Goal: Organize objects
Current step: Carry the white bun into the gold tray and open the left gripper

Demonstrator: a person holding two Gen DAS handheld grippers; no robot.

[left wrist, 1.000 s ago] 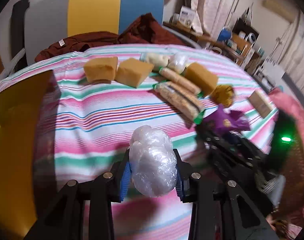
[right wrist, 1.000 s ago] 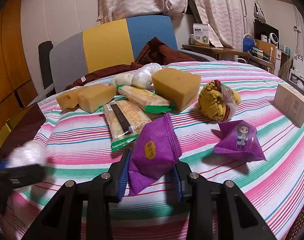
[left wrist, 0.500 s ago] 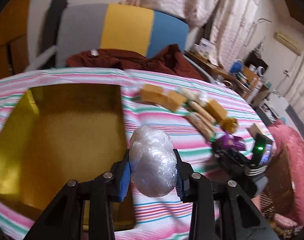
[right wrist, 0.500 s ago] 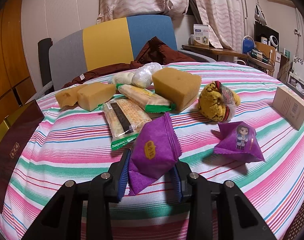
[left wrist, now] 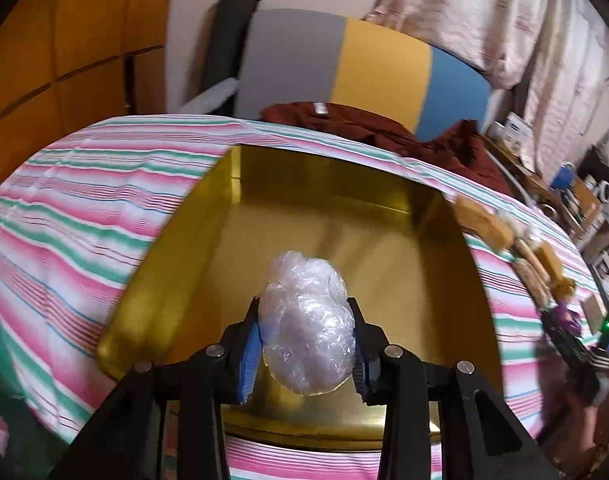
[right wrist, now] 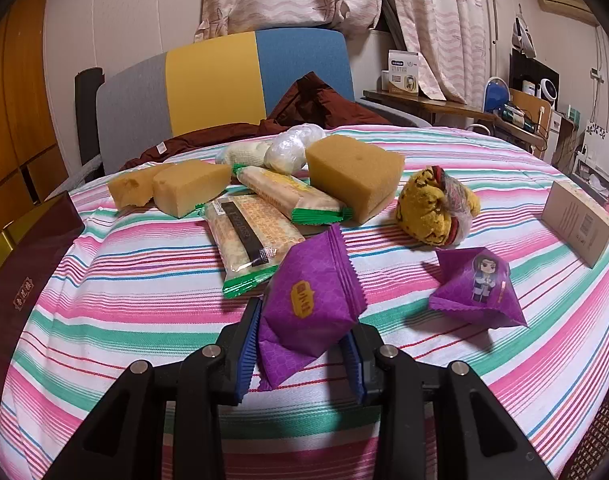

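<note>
Broadly spread under everything, a striped cloth (right wrist: 144,280) in pink, green and white over the tabletop. Next in size, an open gold tin (left wrist: 344,224) resting on that cloth, seen from above in the left wrist view, its shiny floor bare. Beside the tabletop's far edge, a chair back (right wrist: 224,80) in grey, yellow and blue with dark red fabric (right wrist: 316,100) draped at its base. Toward the middle of the cloth, clustered and touching: three tan sponge-like blocks (right wrist: 352,176), two green-edged cracker packs (right wrist: 248,236) and a yellow bundle (right wrist: 428,208). Further right, a small cardboard box (right wrist: 576,224) standing apart. Near the right claw (right wrist: 300,352), a loose purple packet (right wrist: 480,288) lying flat. Pinched narrow in that right claw, a second purple packet (right wrist: 308,312), low over the cloth. Held firmly between the blue pads of the left claw (left wrist: 306,344), a clear-wrapped white bundle (left wrist: 304,320), hovering over the gold tin's near side.
</note>
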